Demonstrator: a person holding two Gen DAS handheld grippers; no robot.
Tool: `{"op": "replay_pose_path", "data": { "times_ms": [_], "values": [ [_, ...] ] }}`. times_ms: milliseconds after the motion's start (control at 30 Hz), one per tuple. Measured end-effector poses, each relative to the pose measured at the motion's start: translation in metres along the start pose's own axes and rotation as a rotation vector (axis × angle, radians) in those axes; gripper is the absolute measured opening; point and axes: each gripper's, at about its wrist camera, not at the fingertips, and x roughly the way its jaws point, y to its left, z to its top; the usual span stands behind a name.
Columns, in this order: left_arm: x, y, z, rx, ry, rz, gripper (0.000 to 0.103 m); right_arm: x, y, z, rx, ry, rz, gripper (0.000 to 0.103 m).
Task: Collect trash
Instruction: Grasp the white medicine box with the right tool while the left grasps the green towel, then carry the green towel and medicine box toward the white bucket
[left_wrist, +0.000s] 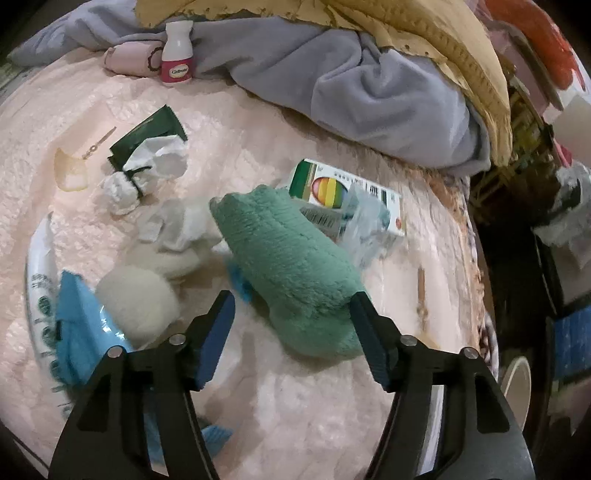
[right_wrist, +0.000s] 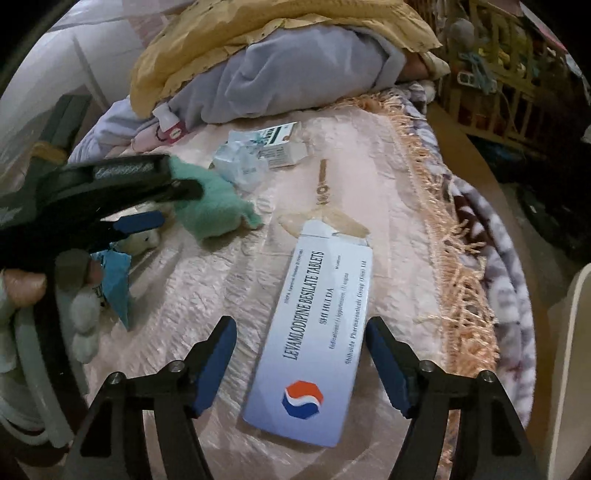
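The trash lay scattered over the pink bedspread (left_wrist: 303, 417) rather than gathered anywhere, which suggested that collecting was far from done: crumpled white tissue (left_wrist: 147, 173) against a dark green wrapper (left_wrist: 151, 129) toward the far left, a colourful medicine box (left_wrist: 332, 192) half under clear plastic packaging (left_wrist: 365, 229), and nearer the right-hand tool a flattened white tablet box (right_wrist: 314, 332) lying flat with its torn flap pointing away. A green fuzzy slipper (left_wrist: 295, 269) sprawled across the middle, covering part of the colourful box, and a white supplement bottle (left_wrist: 178, 51) stood upright by the heaped grey blanket (left_wrist: 369, 85), so it was probably not meant as rubbish. The left gripper (left_wrist: 293, 306) hung low over the bedspread with its jaws spread wide, the slipper's heel end sitting between them, the right pad seeming to brush the fleece, though the fisheye made contact hard to judge; nothing was clamped. The right gripper (right_wrist: 301, 332) was likewise gaping and empty, angled down and forward so that the tablet box lay squarely between its blue pads (right_wrist: 218, 354), lined up along the box's long axis, a pose that looked like preparation to pinch it across its width
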Motion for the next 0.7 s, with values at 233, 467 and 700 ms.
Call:
{"op": "replay_pose_path", "data": {
  "times_ms": [233,467,700],
  "values": [
    [0.017,-0.009,0.004,0.009,-0.028,-0.024,0.064,0.005,-0.005,-0.007,-0.003,-0.028,-0.033,0.049],
    [-0.016,-0.014,-0.005,0.089,-0.025,-0.148,0.024,-0.024,-0.020,-0.011,0.022,-0.070,0.031,0.044],
    [-0.059,-0.036,-0.030,0.214,-0.027,-0.204,0.024,-0.067,-0.033,-0.022,0.033,-0.132,0.026,0.044]
  ]
}}
